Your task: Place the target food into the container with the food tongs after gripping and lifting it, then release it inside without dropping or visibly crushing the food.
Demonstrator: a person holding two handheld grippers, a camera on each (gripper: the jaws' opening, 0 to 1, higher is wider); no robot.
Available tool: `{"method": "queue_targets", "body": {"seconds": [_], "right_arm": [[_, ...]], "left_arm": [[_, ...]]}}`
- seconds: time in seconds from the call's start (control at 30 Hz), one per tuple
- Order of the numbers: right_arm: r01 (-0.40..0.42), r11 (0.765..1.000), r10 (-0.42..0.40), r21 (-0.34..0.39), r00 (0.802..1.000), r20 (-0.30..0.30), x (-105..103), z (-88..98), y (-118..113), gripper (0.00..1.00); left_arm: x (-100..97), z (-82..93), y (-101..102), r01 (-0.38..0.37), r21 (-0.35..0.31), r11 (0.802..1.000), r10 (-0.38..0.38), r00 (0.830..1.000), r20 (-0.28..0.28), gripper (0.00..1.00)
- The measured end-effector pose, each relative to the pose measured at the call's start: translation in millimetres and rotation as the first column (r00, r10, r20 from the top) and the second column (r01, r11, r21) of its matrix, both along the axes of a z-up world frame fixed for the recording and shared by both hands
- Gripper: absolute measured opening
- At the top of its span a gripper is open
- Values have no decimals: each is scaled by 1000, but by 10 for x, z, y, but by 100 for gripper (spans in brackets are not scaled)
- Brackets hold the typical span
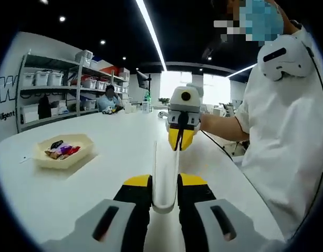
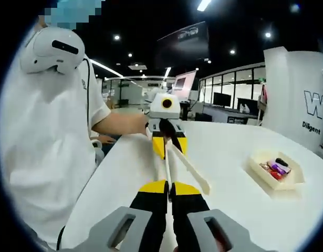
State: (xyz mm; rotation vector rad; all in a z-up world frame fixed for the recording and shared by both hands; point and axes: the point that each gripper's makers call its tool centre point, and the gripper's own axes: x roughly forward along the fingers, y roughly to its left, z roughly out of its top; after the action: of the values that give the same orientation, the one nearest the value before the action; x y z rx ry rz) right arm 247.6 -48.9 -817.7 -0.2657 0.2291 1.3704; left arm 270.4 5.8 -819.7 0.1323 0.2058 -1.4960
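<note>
You are holding the food tongs [image 1: 165, 173] over the worktop [image 1: 108, 157] between both hand-held grippers, left hand-held gripper [image 1: 164, 195] and right hand-held gripper [image 2: 168, 191] facing each other. The container [image 1: 64, 151] is sitting on the worktop, well apart from the tongs, with wrapped food [image 1: 60, 150] lying in it. Shelving [image 1: 51, 89] is standing behind the worktop.

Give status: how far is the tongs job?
Early. Done: both the left gripper and right gripper are shut on the white plastic food tongs, held between them above the white table. Left: the colourful wrapped snacks lie ungripped in the shallow cream tray; no food is lifted or placed.
</note>
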Motion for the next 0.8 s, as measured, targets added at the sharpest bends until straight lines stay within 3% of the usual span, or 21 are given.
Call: {"method": "queue_targets", "body": {"seconds": [0.33, 0.8], "right_arm": [[0, 999, 0, -47, 1000, -5, -27, -156, -52, 0], [2, 997, -3, -74, 1000, -6, -21, -277, -106, 0]], "left_arm": [[2, -207, -28, -4, 68, 998, 4, 1000, -5, 18], [12, -335, -61, -10, 126, 992, 7, 1000, 24, 18]]}}
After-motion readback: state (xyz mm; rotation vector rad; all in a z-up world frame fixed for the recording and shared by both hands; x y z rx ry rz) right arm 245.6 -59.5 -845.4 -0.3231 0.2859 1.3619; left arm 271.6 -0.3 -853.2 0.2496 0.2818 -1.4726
